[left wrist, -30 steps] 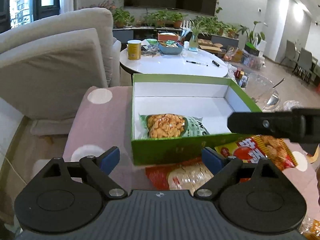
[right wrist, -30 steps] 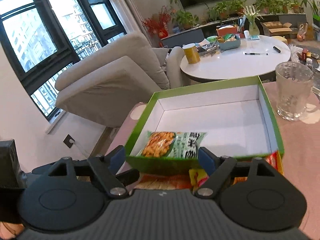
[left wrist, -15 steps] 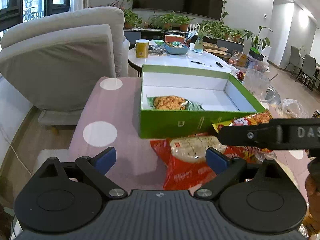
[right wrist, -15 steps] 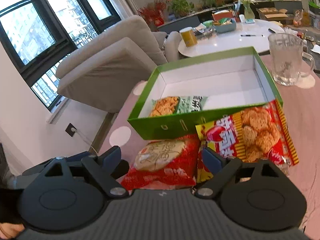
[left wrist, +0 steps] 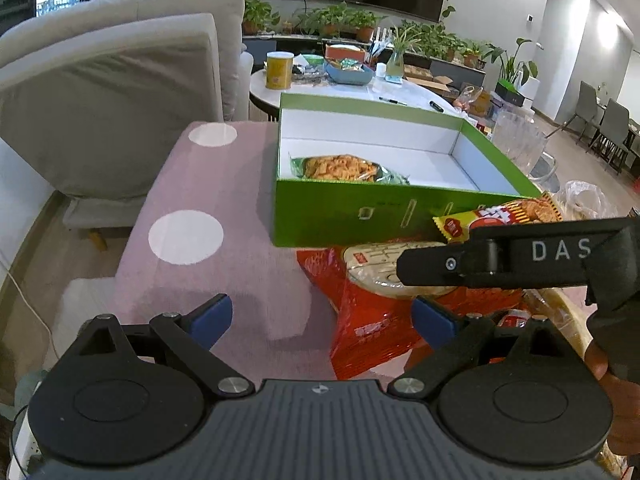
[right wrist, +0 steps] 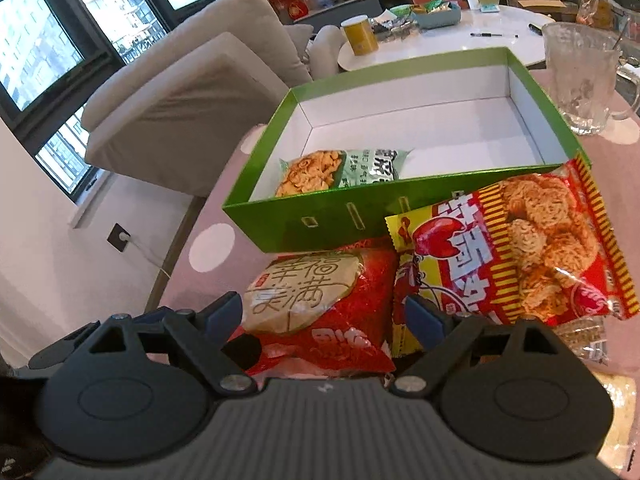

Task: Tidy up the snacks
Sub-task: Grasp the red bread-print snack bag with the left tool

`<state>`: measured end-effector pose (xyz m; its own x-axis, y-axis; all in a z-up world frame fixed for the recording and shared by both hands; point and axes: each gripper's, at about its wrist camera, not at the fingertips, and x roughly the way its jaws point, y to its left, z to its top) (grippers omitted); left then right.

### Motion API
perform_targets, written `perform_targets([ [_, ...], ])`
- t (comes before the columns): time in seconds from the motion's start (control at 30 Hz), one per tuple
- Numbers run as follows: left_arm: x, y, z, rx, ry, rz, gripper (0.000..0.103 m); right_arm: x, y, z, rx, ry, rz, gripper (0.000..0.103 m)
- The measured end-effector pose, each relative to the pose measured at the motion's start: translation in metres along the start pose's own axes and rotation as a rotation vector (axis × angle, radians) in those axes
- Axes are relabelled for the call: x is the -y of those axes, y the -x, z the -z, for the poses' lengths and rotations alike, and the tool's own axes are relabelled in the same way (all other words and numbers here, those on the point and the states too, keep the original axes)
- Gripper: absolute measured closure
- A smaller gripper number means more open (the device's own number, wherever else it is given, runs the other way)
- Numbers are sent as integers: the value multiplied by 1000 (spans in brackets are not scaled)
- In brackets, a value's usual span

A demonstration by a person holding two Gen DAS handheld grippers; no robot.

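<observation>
Both grippers poised over snacks on the desk (left wrist: 248, 272)

Left gripper (left wrist: 322, 318) and right gripper (right wrist: 322, 314) jaws released, empty; red bag (right wrist: 320, 304) and yellow bag (right wrist: 516, 248) at the green box's (right wrist: 320, 216) 6 o'clock, one green bag (right wrist: 344, 170) inside.

Most of the green box (right wrist: 332, 222) floor lies bare and open from above; only a green snack packet (right wrist: 344, 170) fills its near-left corner. Two red bags (right wrist: 320, 300) crowd the cloth against its near wall, and a glass mug (right wrist: 580, 80) stands just beside its far-right corner.
</observation>
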<state>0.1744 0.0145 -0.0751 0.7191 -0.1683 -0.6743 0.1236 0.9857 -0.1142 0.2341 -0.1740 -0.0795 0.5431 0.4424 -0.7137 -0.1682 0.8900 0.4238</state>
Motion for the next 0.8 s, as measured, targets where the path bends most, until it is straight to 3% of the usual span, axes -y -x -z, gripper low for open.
perform_targets([
  [0.47, -10, -17, 4, -43, 47, 100, 5, -13, -22, -8, -63, 74, 37, 28],
  [0.8, -16, -23, 3, -59, 60, 153, 7, -22, -28, -9, -86, 126, 47, 42],
])
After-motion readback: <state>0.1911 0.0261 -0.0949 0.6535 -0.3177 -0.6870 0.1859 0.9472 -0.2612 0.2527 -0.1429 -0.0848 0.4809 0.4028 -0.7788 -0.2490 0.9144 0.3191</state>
